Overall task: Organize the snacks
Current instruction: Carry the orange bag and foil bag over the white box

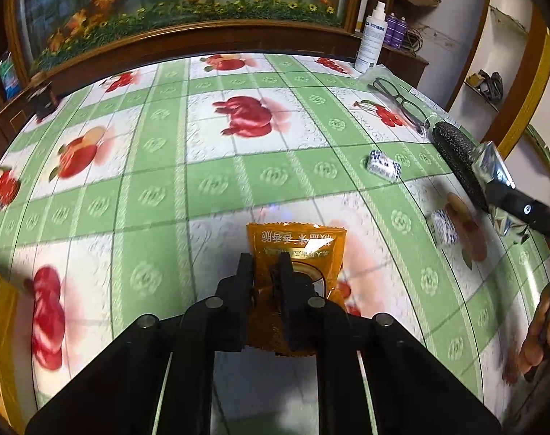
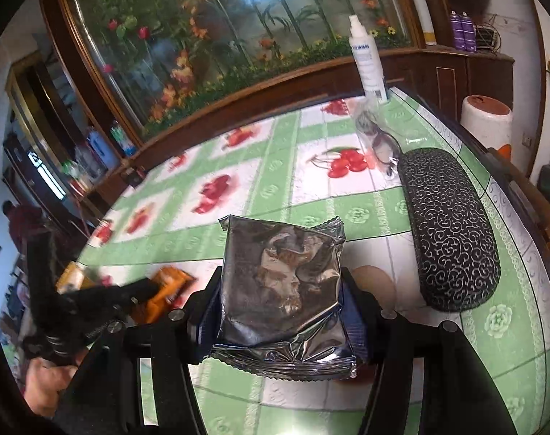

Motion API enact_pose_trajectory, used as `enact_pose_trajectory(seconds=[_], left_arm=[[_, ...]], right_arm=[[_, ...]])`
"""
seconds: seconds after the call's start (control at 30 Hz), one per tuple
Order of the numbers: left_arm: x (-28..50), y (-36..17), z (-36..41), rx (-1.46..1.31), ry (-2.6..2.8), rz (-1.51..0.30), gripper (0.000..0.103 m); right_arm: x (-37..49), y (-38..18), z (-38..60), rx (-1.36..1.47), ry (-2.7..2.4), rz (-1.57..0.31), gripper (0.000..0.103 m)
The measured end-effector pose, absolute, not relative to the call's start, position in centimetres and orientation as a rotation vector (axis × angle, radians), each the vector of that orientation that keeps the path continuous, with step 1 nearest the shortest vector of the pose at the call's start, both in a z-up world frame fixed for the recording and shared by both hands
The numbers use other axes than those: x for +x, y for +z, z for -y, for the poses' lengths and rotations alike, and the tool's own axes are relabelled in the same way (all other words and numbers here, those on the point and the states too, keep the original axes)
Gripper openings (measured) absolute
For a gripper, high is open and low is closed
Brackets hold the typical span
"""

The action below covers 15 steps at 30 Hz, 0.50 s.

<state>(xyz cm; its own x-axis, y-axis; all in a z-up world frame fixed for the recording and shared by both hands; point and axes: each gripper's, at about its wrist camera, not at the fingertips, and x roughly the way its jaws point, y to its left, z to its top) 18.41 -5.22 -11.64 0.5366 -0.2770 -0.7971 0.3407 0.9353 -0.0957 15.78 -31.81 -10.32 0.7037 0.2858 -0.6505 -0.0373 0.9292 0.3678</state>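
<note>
My left gripper (image 1: 264, 268) is shut on an orange snack packet (image 1: 300, 250) and holds it above the fruit-print tablecloth (image 1: 166, 166). My right gripper (image 2: 282, 290) is shut on a silver foil snack packet (image 2: 282, 282), held above the table. The right gripper with the foil packet (image 1: 492, 166) also shows at the right edge of the left wrist view. The left gripper with the orange packet (image 2: 166, 290) shows at the lower left of the right wrist view. Two small blue-and-white wrapped snacks (image 1: 383, 165) (image 1: 443, 226) lie on the cloth to the right.
A black patterned glasses case (image 2: 449, 228) lies along the table's right side, with glasses (image 1: 398, 103) in a clear bag behind it. A white spray bottle (image 2: 369, 61) stands at the far right corner. A wooden-framed fish tank (image 2: 220, 36) runs behind the table. A yellow box edge (image 1: 3, 311) shows at the left.
</note>
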Motion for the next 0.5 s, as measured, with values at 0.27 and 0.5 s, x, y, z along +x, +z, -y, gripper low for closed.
enact_pose_trajectory(seconds=[0.27, 0.5], left_arm=[[12.1, -10.9, 1.6, 0.044, -0.310, -0.888, 0.008], [7.1, -9.5, -1.7, 0.023, -0.261, -0.827, 0.008]], right_arm=[[10.9, -9.0, 28.0, 0.384, 0.318, -0.736, 0.060], [8.2, -9.9, 23.8, 0.377, 0.410, -0.767, 0.060]])
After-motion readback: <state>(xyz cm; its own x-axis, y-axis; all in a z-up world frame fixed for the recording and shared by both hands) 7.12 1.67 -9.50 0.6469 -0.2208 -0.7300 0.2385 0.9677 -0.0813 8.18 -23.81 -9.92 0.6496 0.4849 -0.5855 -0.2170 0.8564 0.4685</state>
